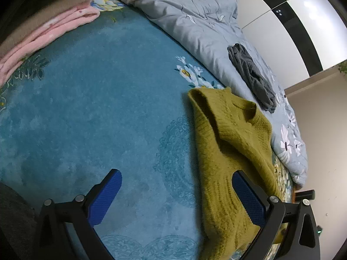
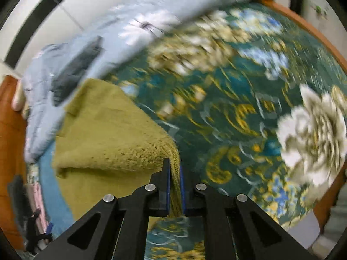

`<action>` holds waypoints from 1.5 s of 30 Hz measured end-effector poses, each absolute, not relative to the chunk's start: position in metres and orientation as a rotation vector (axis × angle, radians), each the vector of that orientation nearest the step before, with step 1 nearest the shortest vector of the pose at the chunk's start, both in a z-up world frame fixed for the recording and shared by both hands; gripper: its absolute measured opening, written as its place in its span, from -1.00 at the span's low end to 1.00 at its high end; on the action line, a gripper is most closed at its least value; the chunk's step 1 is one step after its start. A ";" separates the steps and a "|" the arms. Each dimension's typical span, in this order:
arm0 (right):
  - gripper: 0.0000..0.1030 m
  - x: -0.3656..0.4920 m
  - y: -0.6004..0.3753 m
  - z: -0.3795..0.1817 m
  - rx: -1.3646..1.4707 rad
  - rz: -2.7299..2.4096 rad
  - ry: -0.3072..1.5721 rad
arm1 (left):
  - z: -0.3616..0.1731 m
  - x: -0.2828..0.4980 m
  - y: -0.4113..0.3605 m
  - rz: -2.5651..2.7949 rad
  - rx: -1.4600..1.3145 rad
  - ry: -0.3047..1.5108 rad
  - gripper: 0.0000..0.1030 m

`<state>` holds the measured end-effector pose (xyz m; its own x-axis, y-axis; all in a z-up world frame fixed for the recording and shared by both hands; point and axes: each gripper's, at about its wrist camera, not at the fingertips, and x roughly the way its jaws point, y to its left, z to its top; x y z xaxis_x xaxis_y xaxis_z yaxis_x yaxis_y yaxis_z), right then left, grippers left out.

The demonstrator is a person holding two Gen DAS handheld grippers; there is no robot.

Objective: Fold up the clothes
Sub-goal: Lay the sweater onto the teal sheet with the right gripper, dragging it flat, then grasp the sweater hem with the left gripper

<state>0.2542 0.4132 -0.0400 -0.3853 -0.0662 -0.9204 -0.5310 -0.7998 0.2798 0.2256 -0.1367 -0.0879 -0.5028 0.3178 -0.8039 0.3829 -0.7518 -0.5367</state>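
Note:
An olive-green knitted sweater (image 1: 229, 151) lies bunched on the blue bed cover (image 1: 97, 108), right of centre in the left wrist view. My left gripper (image 1: 176, 177) stands open over the bed, its right blue pad (image 1: 249, 199) above the sweater's lower part and its left pad over bare cover. In the blurred right wrist view, my right gripper (image 2: 174, 164) is shut on an edge of the same sweater (image 2: 104, 134), which trails off to the left, lifted from the flowered cover (image 2: 227, 108).
A grey-blue flowered quilt (image 1: 195, 21) lies along the far side of the bed, a dark grey garment (image 1: 251, 75) on it. Folded pink and brown clothes (image 1: 43, 28) are stacked at the upper left. The wooden bed frame (image 2: 303, 26) and white wall bound the bed.

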 end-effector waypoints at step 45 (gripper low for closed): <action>-0.08 0.203 0.265 -0.044 -1.719 2.687 0.441 | -0.137 0.181 -0.015 -2.323 1.979 1.037 -1.00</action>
<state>0.2027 0.2647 -0.0442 -0.4277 -0.2119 -0.8787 -0.0801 -0.9594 0.2703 0.1812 -0.0147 -0.1374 -0.2441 0.4528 -0.8576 0.3360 -0.7901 -0.5128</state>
